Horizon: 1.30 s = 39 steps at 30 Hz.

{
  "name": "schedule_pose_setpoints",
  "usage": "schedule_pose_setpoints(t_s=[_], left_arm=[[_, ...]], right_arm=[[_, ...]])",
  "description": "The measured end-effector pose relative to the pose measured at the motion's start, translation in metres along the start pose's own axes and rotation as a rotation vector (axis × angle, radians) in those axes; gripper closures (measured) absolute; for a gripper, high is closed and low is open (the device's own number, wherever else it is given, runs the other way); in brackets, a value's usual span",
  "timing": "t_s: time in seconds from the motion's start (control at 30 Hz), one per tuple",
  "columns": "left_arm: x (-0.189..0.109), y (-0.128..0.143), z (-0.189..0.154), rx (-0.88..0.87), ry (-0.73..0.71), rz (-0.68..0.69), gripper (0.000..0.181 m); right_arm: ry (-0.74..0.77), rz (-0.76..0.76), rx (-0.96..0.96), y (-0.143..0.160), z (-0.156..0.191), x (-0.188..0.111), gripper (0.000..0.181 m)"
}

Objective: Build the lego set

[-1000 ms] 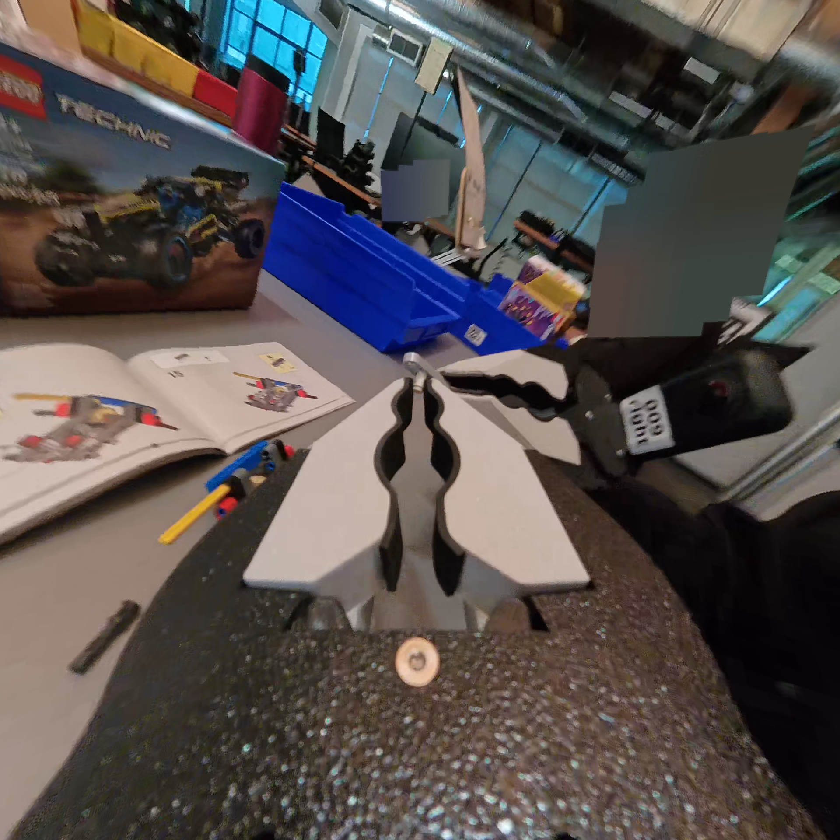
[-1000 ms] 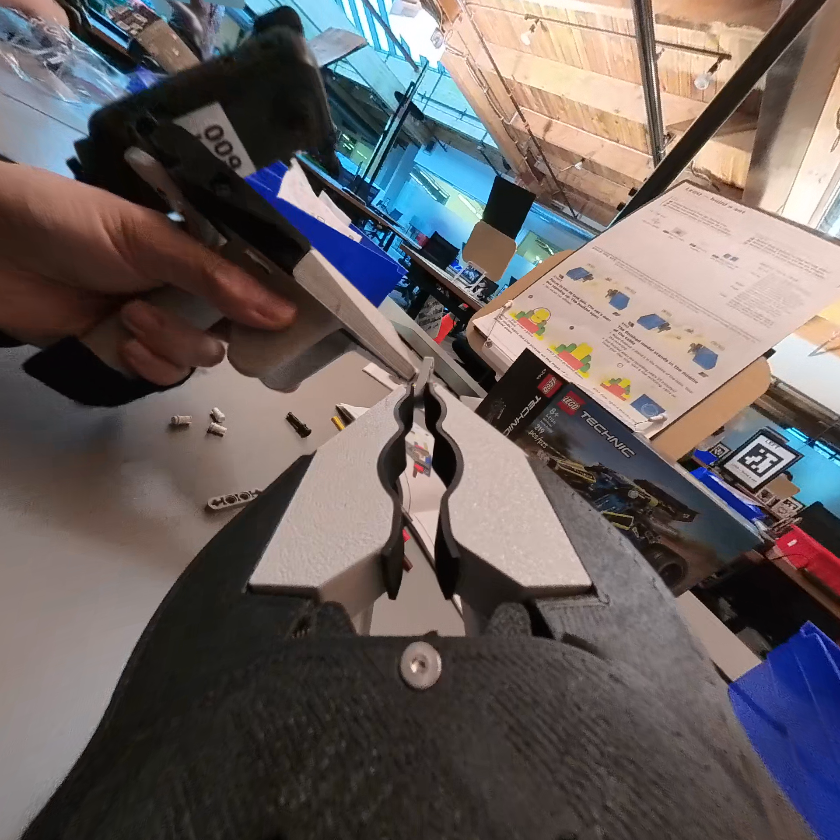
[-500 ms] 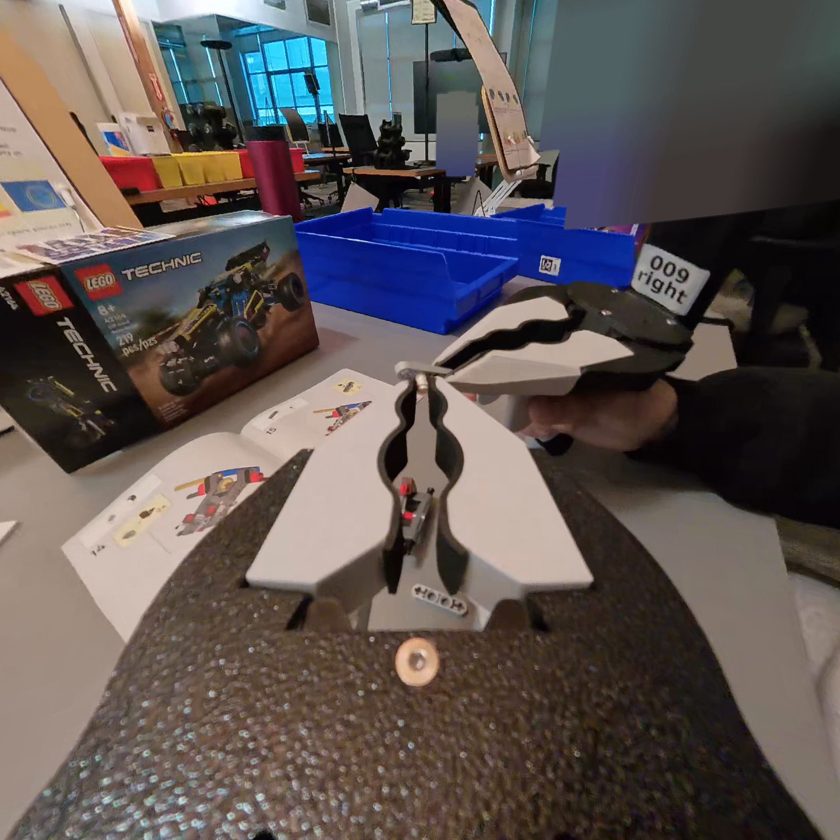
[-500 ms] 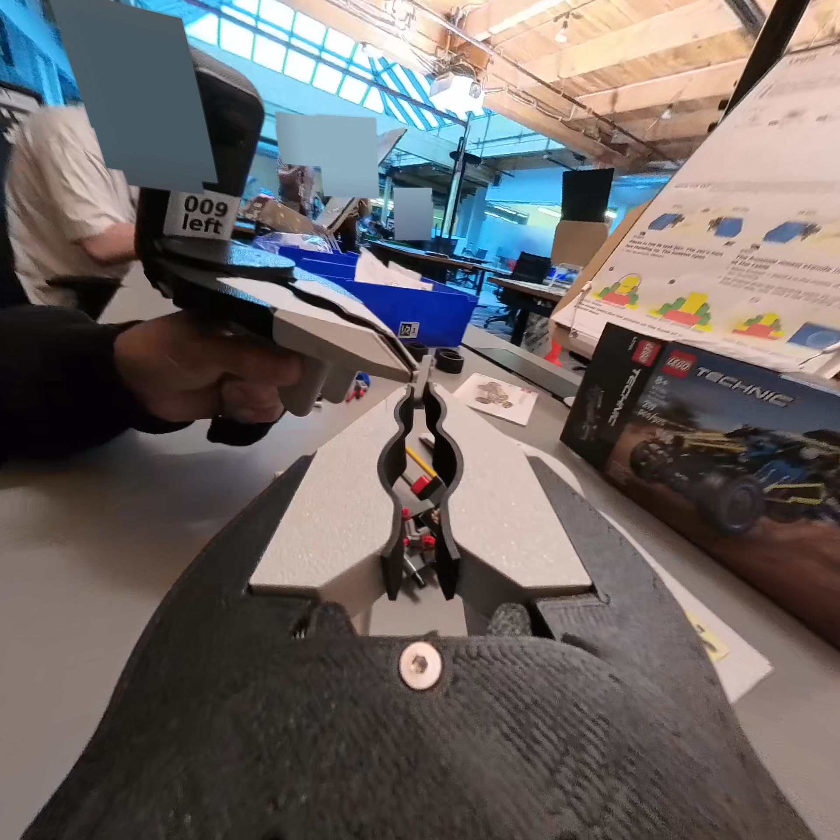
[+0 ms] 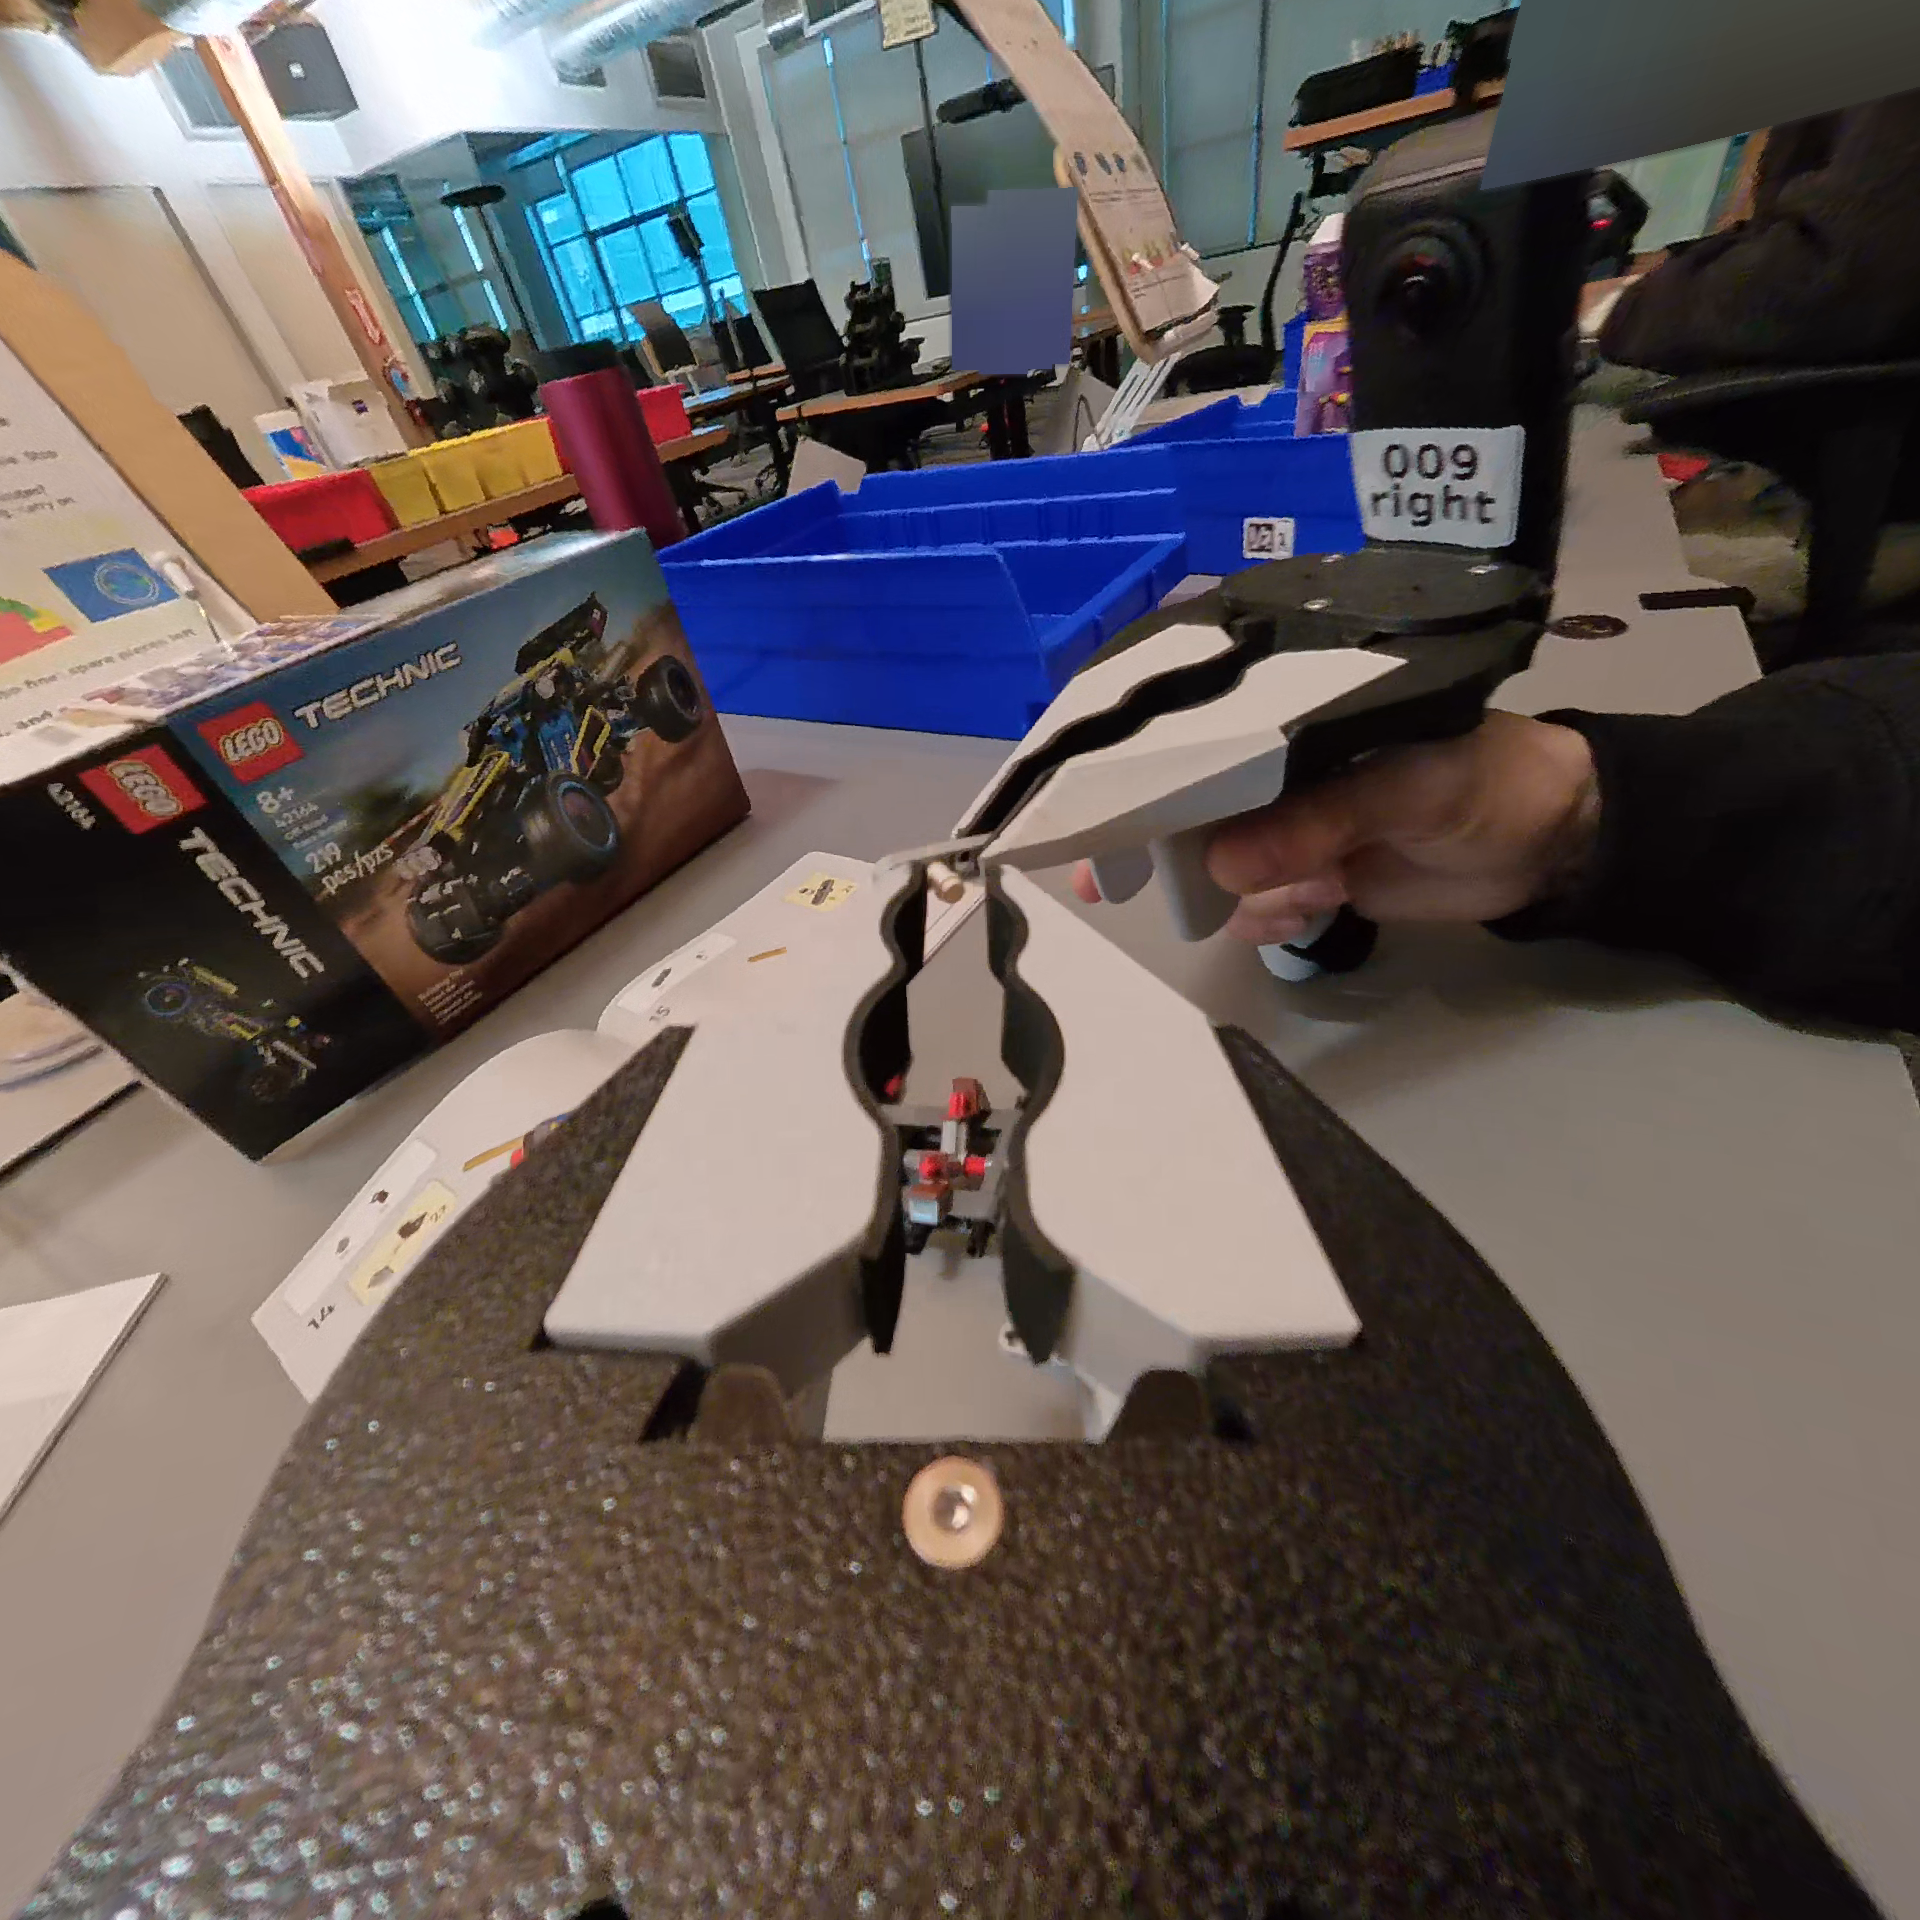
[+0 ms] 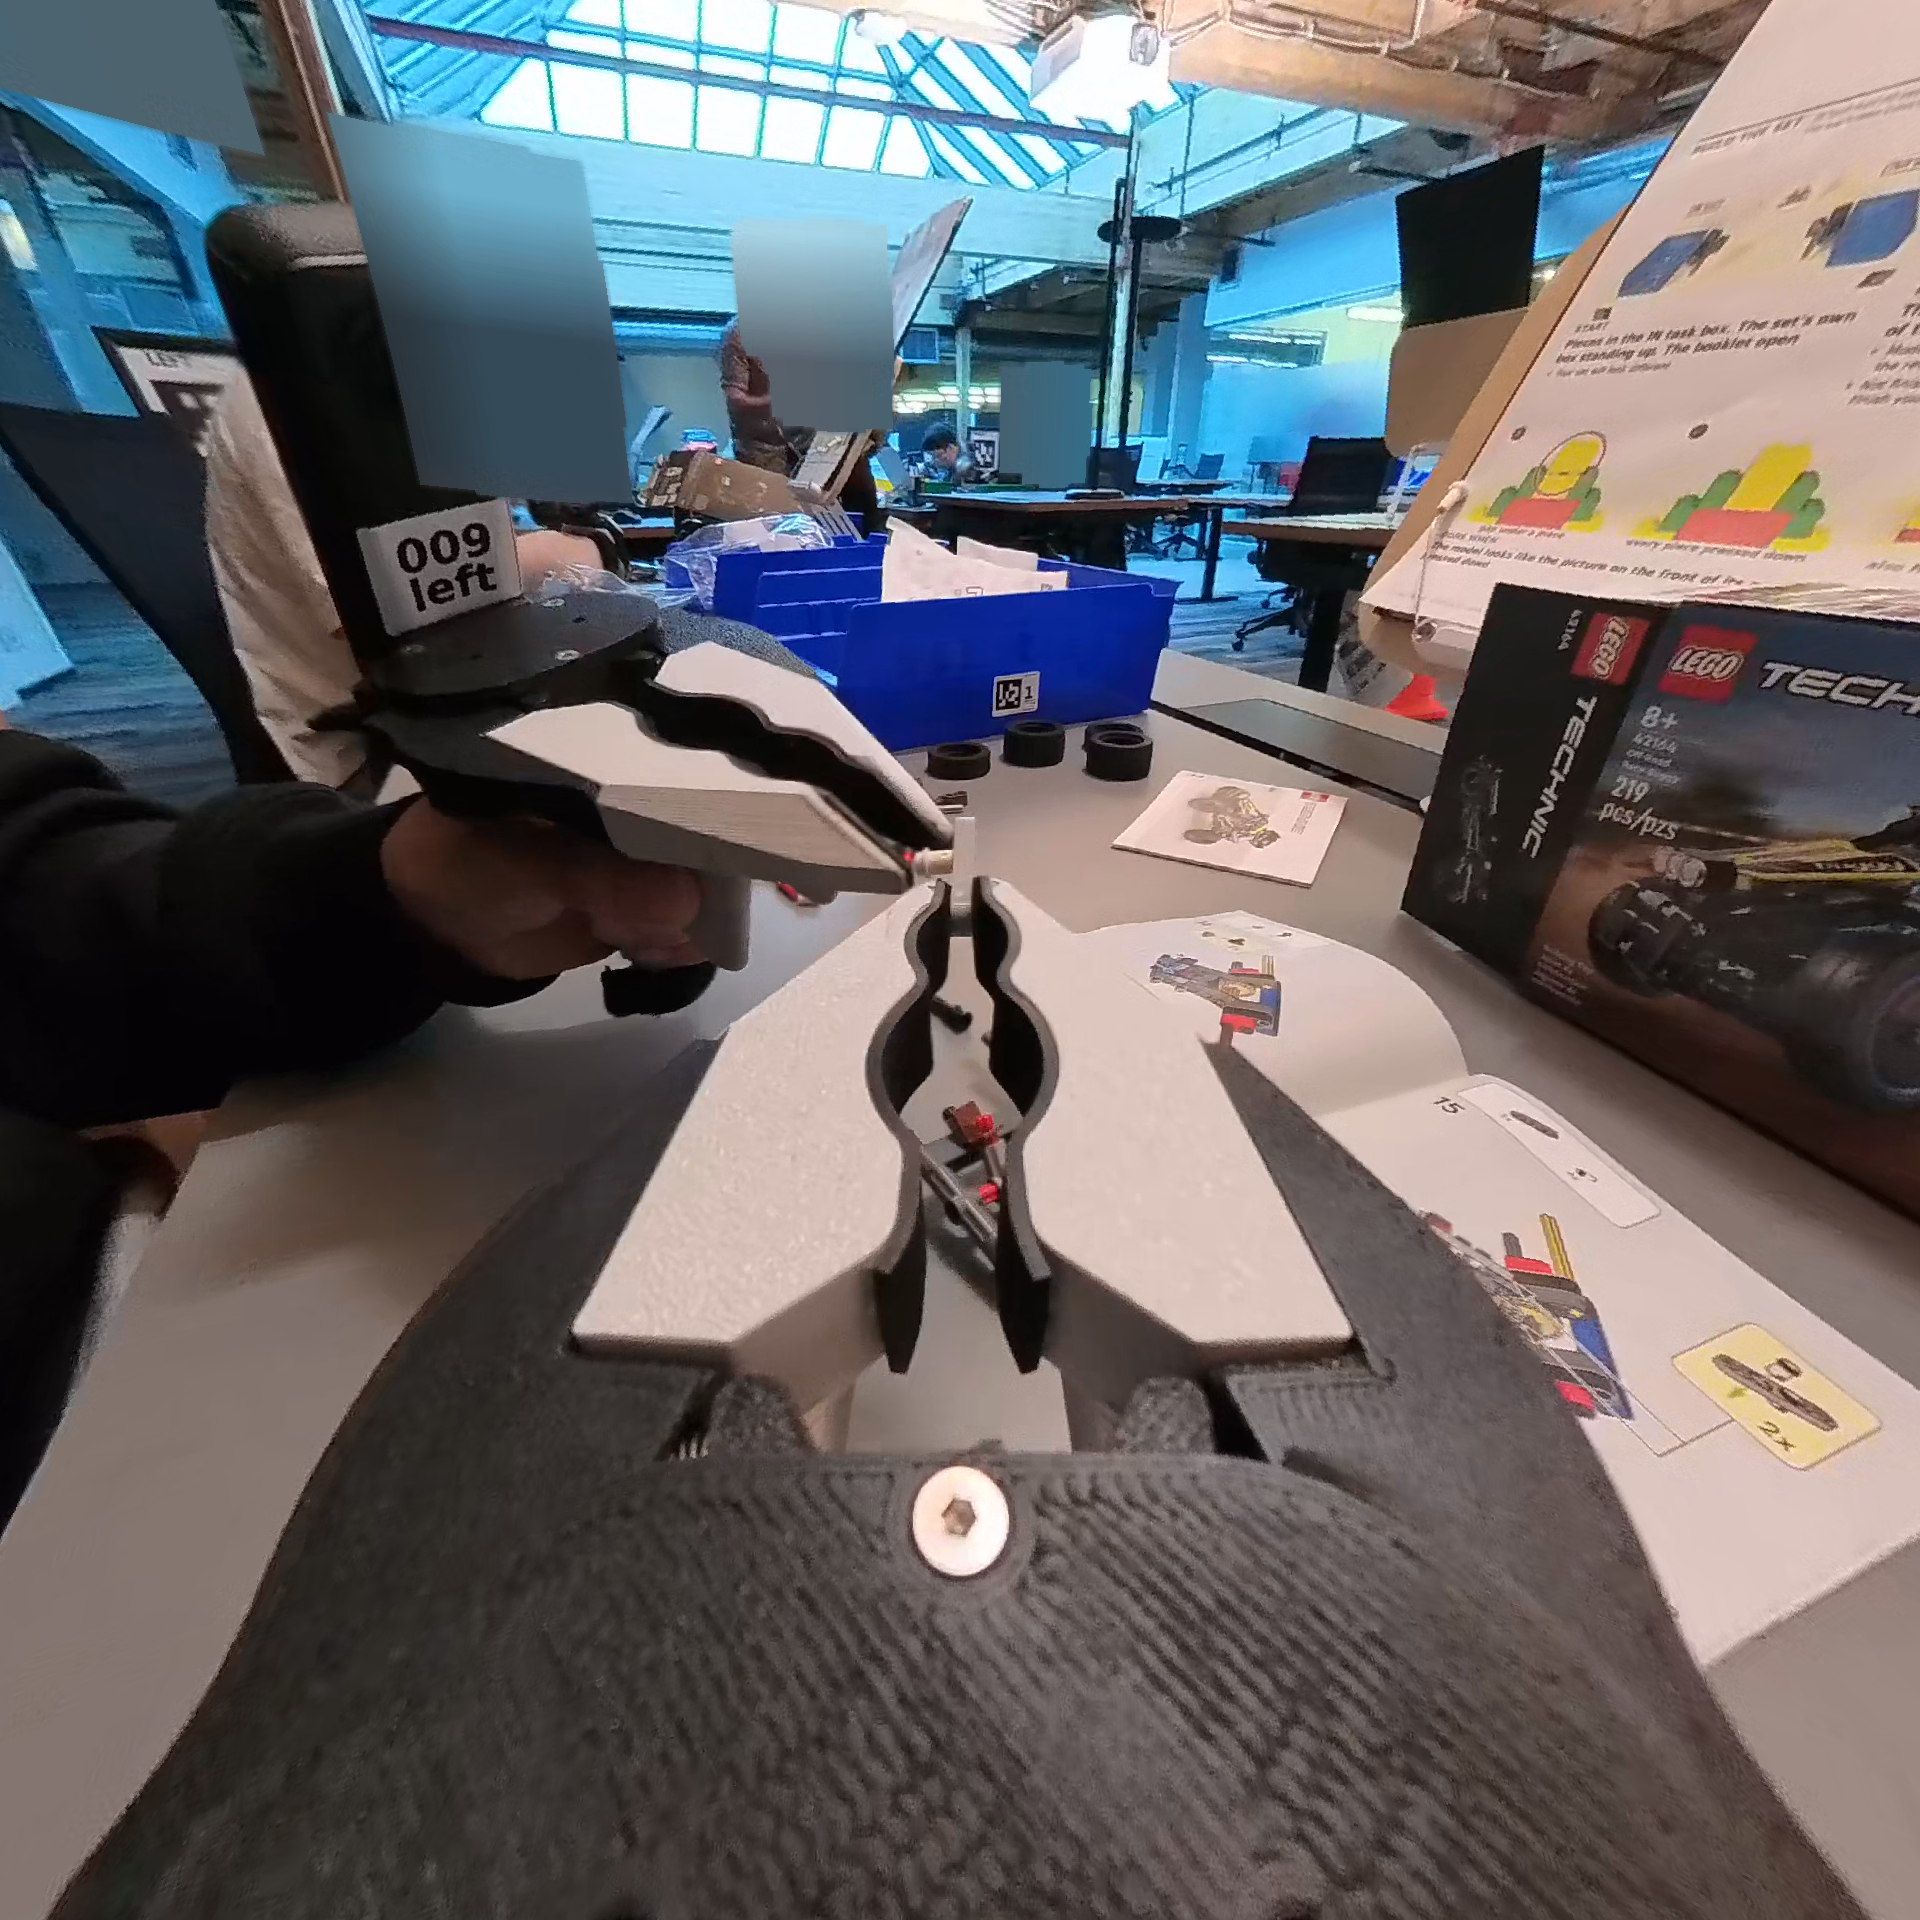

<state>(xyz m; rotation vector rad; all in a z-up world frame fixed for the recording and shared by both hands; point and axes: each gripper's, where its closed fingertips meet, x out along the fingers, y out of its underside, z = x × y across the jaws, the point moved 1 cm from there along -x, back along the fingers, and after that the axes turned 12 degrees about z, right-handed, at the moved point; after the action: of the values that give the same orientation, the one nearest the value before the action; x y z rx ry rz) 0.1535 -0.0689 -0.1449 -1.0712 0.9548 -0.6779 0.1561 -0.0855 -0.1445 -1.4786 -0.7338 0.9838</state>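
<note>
My left gripper [image 5: 953, 885] and right gripper [image 6: 958, 896] meet tip to tip above the open instruction booklet [image 5: 727, 961]. The right gripper [image 5: 961, 850] is shut on a thin light grey beam [image 6: 965, 844] that stands up from its tips. A small pale pin [image 5: 948, 883] touches that beam. It sits between the left gripper's tips [image 6: 920, 862], whose jaws stand slightly wider than the pin. A partly built grey, black and red assembly [image 5: 951, 1164] lies on the table below, seen between the fingers in both views [image 6: 971, 1143].
The set's box [image 5: 416, 810] stands behind the booklet. Blue bins [image 5: 914, 592] sit at the back. Three black tyres [image 6: 1034, 743] and a folded leaflet [image 6: 1231, 826] lie on the grey table. A printed board [image 6: 1714, 364] leans behind the box. My left and right fingertips are right by each other.
Both grippers have tilted down from the ceiling toward the table, tips staying together. The left jaws have parted a little around the pin. The right stays shut on the beam.
</note>
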Motion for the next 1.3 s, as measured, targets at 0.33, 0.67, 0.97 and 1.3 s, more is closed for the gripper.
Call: schedule_pose_setpoints(t_s=[0.33, 0.67, 0.97, 1.3], left_arm=[[-0.017, 0.003, -0.022, 0.133, 0.262, 0.098, 0.154], [-0.023, 0.019, -0.034, 0.258, 0.335, 0.192, 0.169], [-0.023, 0.020, -0.036, 0.270, 0.366, 0.181, 0.171], [-0.020, 0.023, -0.032, 0.253, 0.347, 0.182, 0.169]], right_arm=[[-0.210, 0.008, -0.098, 0.003, 0.029, -0.006, 0.179], [-0.279, 0.068, -0.203, 0.012, 0.047, -0.003, 0.179], [-0.295, 0.073, -0.199, 0.013, 0.048, -0.004, 0.179], [-0.222, 0.092, -0.267, 0.016, 0.046, 0.000, 0.179]])
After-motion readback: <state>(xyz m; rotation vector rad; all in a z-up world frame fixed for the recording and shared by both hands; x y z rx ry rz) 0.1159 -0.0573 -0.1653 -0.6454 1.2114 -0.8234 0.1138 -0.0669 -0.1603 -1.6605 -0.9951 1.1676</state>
